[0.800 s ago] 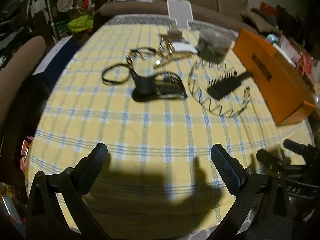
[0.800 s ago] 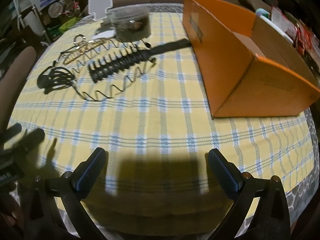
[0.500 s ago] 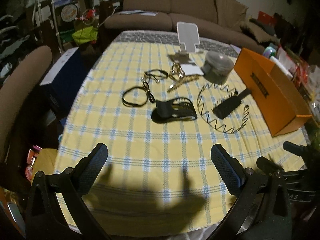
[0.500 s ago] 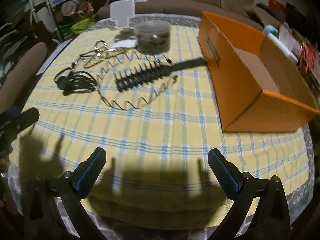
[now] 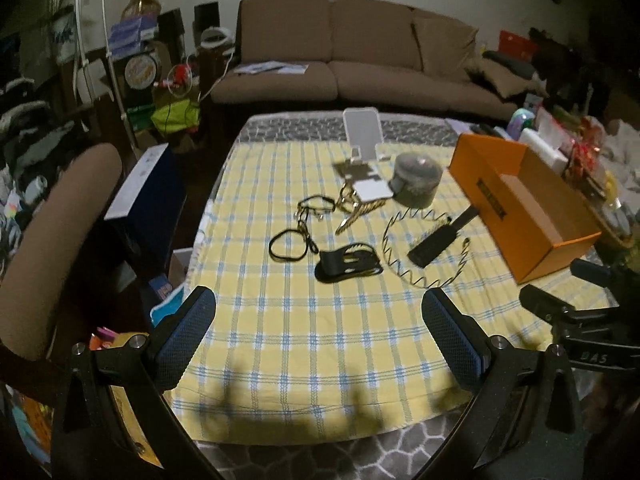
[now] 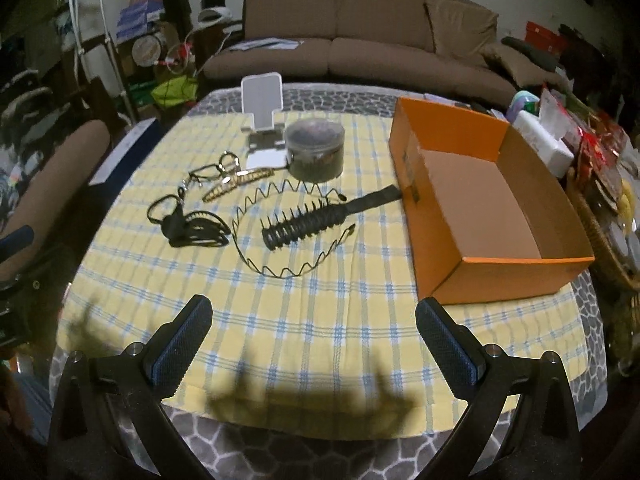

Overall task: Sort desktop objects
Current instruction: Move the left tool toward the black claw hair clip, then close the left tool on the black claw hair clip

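On the yellow plaid tablecloth [image 6: 320,320] lie a black hairbrush [image 6: 320,220] inside a wavy wire headband [image 6: 288,272], a black claw clip [image 6: 196,230], a black hair tie [image 5: 284,246], glasses [image 6: 208,172], a gold clip [image 6: 236,184] and a round clear tub [image 6: 316,148]. An open, empty orange box [image 6: 480,196] stands at the right. My left gripper [image 5: 318,330] is open and empty above the table's near edge. My right gripper [image 6: 314,330] is open and empty too. The right gripper also shows in the left wrist view [image 5: 560,304].
A white phone stand [image 6: 262,102] stands at the far side of the table. A brown sofa [image 6: 360,48] is behind it. A chair back [image 5: 52,240] stands at the left. Clutter and a basket [image 6: 600,208] crowd the right edge.
Both grippers have pulled back and risen from the table, so the objects look smaller and farther and the sofa has come into view. Both stay open.
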A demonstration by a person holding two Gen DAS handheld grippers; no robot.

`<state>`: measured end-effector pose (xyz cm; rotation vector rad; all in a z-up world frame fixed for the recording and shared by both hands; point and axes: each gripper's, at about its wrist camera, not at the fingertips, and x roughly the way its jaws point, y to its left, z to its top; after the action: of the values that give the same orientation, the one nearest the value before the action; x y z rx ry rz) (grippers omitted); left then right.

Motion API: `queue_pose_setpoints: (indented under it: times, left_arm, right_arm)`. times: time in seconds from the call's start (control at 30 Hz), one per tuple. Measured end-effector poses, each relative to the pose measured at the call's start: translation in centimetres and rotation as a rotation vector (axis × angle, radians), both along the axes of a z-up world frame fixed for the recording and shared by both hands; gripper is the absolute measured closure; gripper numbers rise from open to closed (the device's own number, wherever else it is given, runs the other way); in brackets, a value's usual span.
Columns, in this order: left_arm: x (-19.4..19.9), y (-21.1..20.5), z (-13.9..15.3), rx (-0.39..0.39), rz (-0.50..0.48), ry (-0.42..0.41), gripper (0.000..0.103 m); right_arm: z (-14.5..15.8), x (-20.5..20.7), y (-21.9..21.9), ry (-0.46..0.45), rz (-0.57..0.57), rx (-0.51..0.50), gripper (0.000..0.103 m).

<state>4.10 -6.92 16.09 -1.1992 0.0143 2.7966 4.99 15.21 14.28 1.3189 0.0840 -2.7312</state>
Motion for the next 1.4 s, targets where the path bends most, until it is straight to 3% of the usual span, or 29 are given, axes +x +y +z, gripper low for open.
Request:
queue_pose_setpoints:
  times: [0.23, 0.37, 0.53, 0.77, 0.93, 1.13, 1.4]
  left_arm:
    - [-0.2, 0.5, 1.6, -0.037, -0.036, 0.008, 0.000]
    - [-1.8, 0.3, 0.9, -0.004, -0.042, -0.017, 0.000]
    - [-5.2, -0.4, -1.8, 0.059, -0.036, -0.077, 0.000]
    - [-9.2, -0.2, -7.7, 0.057, -0.058, -0.151, 0.000]
    - [-11.2, 0.6, -9.8, 0.073, -0.082, -0.190, 0.000]
    - [-13.0, 2.3, -10.2, 0.043, -0.159, -0.175, 0.000]
    - [-13.6, 4.7, -10.1, -0.056, -0.377, -0.129, 0.000]
  right_arm:
    - [1.8, 0.7, 0.2, 0.020, 0.002, -0.011, 0.000]
    - [2.0, 0.0, -0.1, 0.022, 0.022, 0.014, 0.000]
    - [1.6, -2.2, 0.0, 0.010, 0.045, 0.005, 0.000]
    - [0.0, -6.8, 0.1, -0.035, 0.074, -0.080, 0.000]
    - [-1.6, -9.3, -0.5, -0.064, 0.107, -0.111, 0.000]
    - [-2.6, -11.1, -0.9, -0.110, 0.128, -0.157, 0.000]
    - [-3.3, -12.2, -0.4, -0.137, 0.138, -0.164, 0.000]
